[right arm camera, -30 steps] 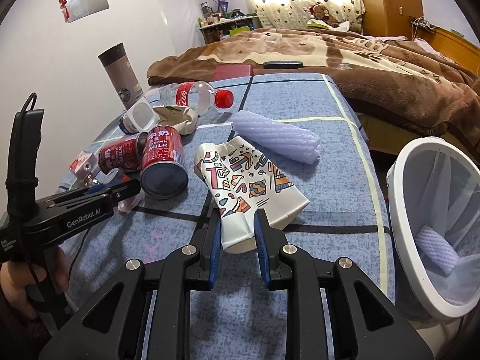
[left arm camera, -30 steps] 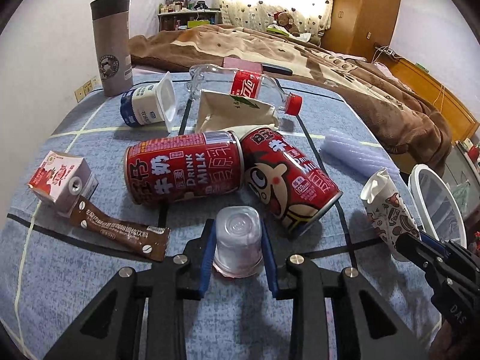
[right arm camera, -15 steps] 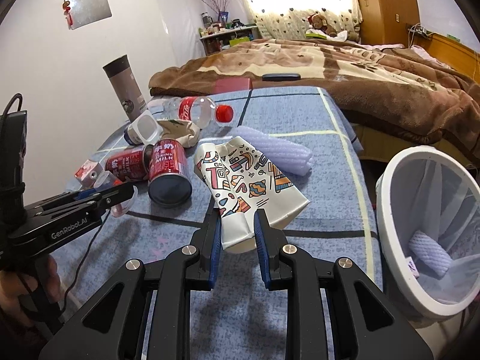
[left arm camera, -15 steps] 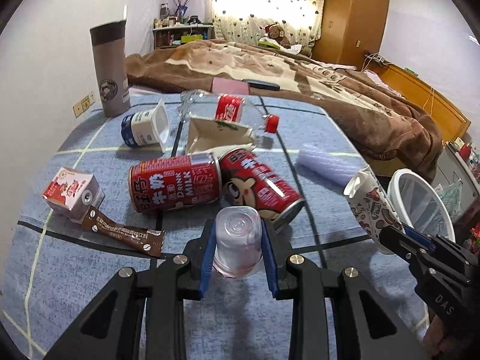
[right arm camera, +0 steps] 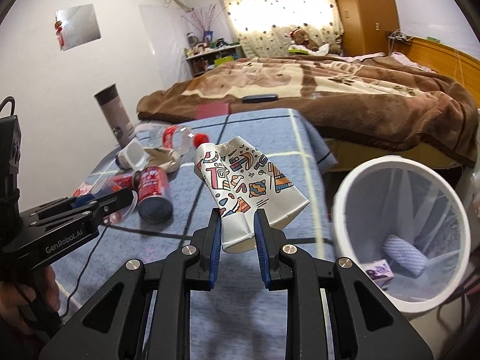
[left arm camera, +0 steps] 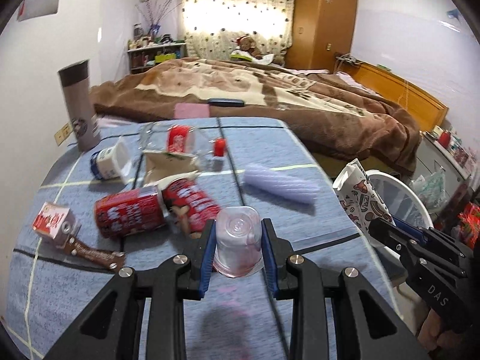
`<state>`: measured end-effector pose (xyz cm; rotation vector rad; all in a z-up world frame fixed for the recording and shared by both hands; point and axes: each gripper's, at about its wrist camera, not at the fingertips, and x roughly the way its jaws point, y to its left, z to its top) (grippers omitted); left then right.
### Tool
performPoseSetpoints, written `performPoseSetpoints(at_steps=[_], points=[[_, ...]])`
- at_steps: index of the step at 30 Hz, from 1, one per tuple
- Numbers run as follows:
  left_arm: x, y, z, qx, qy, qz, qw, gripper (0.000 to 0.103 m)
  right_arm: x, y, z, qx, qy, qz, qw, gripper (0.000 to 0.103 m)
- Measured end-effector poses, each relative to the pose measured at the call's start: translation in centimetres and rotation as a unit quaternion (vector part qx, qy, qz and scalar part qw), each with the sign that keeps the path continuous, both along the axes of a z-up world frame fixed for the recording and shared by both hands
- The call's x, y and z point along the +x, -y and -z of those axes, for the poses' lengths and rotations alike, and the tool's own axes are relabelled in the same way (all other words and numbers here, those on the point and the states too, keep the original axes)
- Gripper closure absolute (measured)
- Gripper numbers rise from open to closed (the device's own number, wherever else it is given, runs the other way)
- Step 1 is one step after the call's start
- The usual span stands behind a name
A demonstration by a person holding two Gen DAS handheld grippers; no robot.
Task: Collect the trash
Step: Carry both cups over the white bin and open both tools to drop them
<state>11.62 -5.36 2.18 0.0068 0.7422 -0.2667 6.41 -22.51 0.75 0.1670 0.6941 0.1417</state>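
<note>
white plastic wastebasket (right arm camera: 345,210) stands off the table's right edge, at about four o'clock in the right wrist view, its mouth tilted this way, with a ribbed lilac roll and a small card already lying inside. blue checked tablecloth (right arm camera: 264,129) covers the table, and most of the rubbish is bunched at its far left, around ten o'clock: two red milk cans (left arm camera: 132,217) on their sides and touching, a clear cola bottle (left arm camera: 180,138), a torn paper pouch and a yoghurt pot.

the right gripper (right arm camera: 238,234) is clamped on the folded base of a crushed patterned paper cup (right arm camera: 243,177), which juts up and away at twelve o'clock, clear of the cloth. the grip is only on that soft creased bottom, so i judge the cup could pivot or slip free if swung quickly, and its wide flattened end could catch the basket rim and drop outside.

the left gripper (left arm camera: 238,249) is closed narrowly around a small clear plastic cup (left arm camera: 238,240), upside down, its rim lowest, with a pink residue near that rim. the walls are thin and slick; a hard squeeze may buckle it, a loose one may let it slide out, and the residue could drip onto the cloth.

both loads seem headed for one opening, so the two grippers could collide above it. another lilac roll (left arm camera: 279,184) lies near the table edge at one o'clock and could be nudged off.
</note>
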Motion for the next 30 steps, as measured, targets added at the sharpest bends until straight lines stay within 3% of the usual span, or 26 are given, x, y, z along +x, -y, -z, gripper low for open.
performPoseSetpoints(at_steps=[18, 30], points=[[0.3, 11.9, -1.3, 0.002, 0.014, 0.121, 0.9926, 0.072, -2.3, 8.0, -0.6, -0.001, 0.01, 0.123, 0.992, 0.081], [0.6, 18.5, 0.2, -0.003, -0.012, 0.18, 0.9836, 0.072, -2.8, 12.4, 1.0, -0.008, -0.021, 0.19, 0.981, 0.081]])
